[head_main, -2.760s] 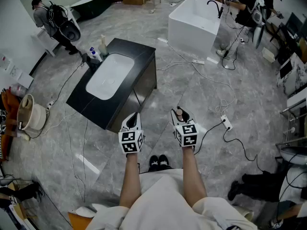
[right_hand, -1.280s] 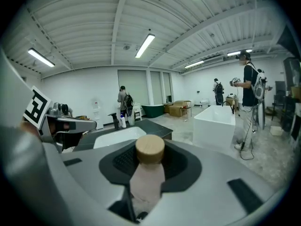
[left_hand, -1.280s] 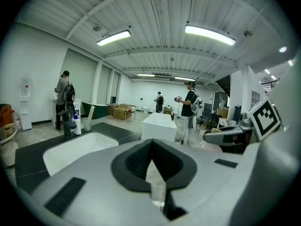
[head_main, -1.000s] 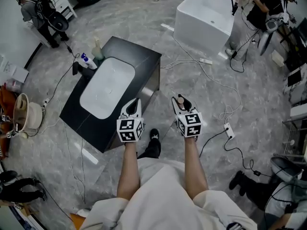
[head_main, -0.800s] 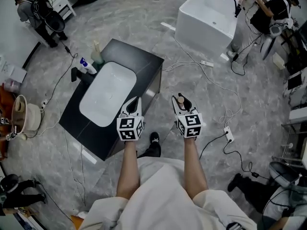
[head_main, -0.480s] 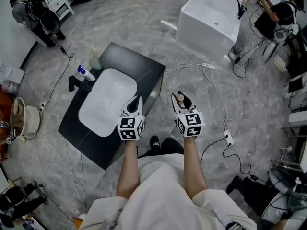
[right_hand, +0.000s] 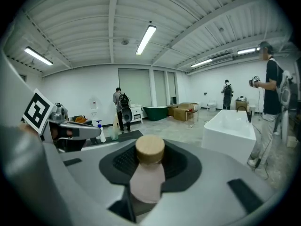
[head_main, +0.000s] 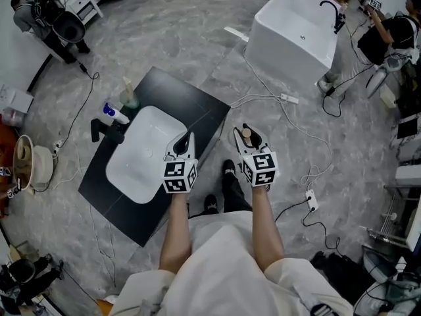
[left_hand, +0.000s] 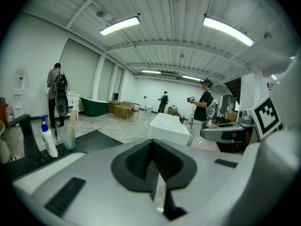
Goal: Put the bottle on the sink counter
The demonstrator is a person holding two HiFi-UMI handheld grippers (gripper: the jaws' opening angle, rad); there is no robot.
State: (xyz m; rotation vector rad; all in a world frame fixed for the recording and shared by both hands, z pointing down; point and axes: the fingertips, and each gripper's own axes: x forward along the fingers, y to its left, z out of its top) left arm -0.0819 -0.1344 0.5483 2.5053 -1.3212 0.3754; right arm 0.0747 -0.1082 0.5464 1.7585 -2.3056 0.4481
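A small pale pink bottle (right_hand: 148, 173) with a round wooden cap (right_hand: 150, 149) stands upright between the jaws of my right gripper (right_hand: 150, 187), which is shut on it. In the head view that bottle (head_main: 247, 134) shows at the tip of the right gripper (head_main: 248, 138), over grey floor just right of the black sink counter (head_main: 191, 104). The counter's white basin (head_main: 141, 160) lies to the left. My left gripper (head_main: 183, 143) hangs over the counter's near right edge, its jaws (left_hand: 153, 166) shut and empty.
A spray bottle (head_main: 110, 112), a cup with a brush (head_main: 127, 94) and a black faucet (head_main: 105, 129) stand at the counter's far left end. A white bathtub (head_main: 299, 31) is ahead on the right. Cables (head_main: 289, 120) cross the floor. People stand at top left (head_main: 39, 15) and top right (head_main: 395, 31).
The sink counter has come nearer and now lies under the left gripper. Both grippers keep the same pose, and the bottle stays in the right one.
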